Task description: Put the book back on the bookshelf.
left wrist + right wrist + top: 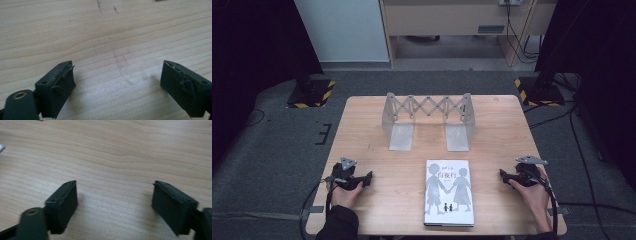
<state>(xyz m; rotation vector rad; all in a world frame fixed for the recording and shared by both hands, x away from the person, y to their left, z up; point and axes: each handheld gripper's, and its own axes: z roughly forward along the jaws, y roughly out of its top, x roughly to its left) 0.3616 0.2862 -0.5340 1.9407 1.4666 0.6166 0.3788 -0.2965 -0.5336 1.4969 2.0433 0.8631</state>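
Wooden table [377, 125], book [448, 192], illegible title.

Pale wood, grey metal, matt black plastic and printed paper are seen.

The table [377, 130] is topped with light wood, its grain smooth and faintly scuffed with dark marks. The expanding rack [427, 120] is made of dull grey metal with a soft sheen. The book [449, 192] is covered in smooth white paper printed with grey figures. The left gripper [117, 82] and right gripper [115, 205] are formed of matt black plastic, their pads slightly rough.
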